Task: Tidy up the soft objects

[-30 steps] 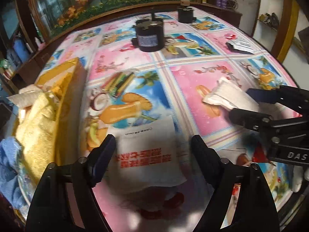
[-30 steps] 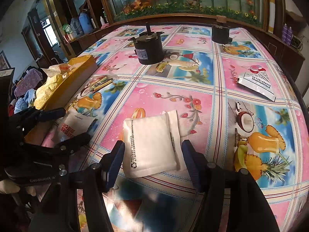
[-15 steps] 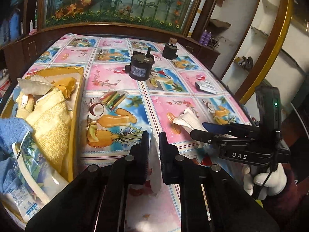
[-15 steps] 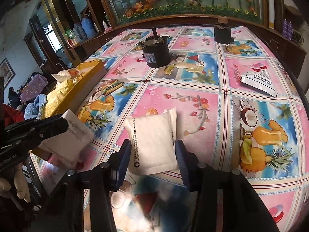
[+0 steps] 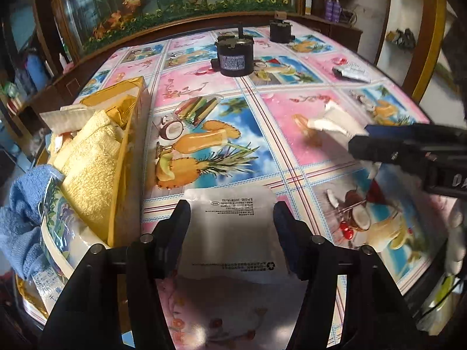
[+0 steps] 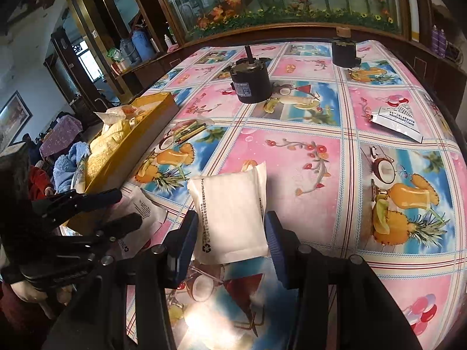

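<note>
A white soft packet with printed text (image 5: pixel 233 233) lies flat on the table's near edge between the jaws of my left gripper (image 5: pixel 232 218), which are wide apart and do not press it. A second white padded packet (image 6: pixel 230 213) lies between the jaws of my right gripper (image 6: pixel 232 233), which stand close at its sides. The yellow box (image 5: pixel 128 134) at the left holds a yellow towel (image 5: pixel 90 169), a blue towel (image 5: pixel 20 218) and a printed bag.
The table wears a fruit-pattern cloth (image 6: pixel 306 151). Two black cylindrical motors (image 6: pixel 248 84) (image 6: pixel 344 52) stand at the back. A flat white sachet (image 6: pixel 397 119) lies at right. A clear pack of coloured sticks (image 5: pixel 198 108) lies beside the yellow box.
My left gripper, shut on the printed packet and raised half a second ago, has come down and opened; the packet lies flat again. My right gripper's jaws have narrowed around the padded packet.
</note>
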{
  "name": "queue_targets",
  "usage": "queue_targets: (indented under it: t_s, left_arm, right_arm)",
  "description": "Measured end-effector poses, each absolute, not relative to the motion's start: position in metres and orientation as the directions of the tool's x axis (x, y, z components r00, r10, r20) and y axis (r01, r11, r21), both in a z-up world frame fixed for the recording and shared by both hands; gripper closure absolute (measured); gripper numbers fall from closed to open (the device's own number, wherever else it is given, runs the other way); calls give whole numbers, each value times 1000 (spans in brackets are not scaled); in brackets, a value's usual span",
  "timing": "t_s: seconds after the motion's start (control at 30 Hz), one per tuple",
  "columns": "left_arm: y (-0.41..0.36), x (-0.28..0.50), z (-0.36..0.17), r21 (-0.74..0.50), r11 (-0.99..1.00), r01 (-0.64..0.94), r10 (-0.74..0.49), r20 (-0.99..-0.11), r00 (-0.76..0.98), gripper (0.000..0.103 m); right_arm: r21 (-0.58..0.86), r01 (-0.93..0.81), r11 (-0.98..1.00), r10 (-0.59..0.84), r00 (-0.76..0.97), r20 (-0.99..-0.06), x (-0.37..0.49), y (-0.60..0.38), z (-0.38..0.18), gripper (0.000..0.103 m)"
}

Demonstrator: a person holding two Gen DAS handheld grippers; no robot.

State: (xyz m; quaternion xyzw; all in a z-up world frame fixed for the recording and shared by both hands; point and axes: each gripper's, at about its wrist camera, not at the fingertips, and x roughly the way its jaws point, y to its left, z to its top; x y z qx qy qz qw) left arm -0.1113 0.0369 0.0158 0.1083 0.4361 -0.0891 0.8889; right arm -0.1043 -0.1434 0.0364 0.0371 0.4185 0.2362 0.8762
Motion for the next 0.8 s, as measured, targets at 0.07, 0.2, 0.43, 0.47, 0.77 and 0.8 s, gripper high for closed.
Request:
queue_targets:
  t_s: [0.07,0.2,0.43,0.47,0.77,0.8]
  left_arm:
    - [29,-114,9,183,949,256,-23,-773,635,39]
    - [33,-114,8,52,933,355,-176,-797,578,55]
    - [72,-117,12,-259,884,389,-438,-749,497,99]
    - [80,-119,17,-297,874,385,-468,-729,500,99]
    - [148,-138,85,-463,821,334,-563,-559,609,99]
    - [160,-136,91,-475,821,317,-557,-549,623,99]
  right_arm:
    - [268,-399,877,461,537,-707,-105,-139,46,56]
    - [209,-448,869,454,554,-698,-100,-118,74,56]
    - [167,-488,857,455,563,-690,-96,-85,94,56]
    - [173,-489,855,459,558,-692,-96,-84,92,56]
    - [250,-487,837,503,507,-700,-93,-77,83,56]
    - [259,-496,829,517,500,-695,-91,-72,85,56]
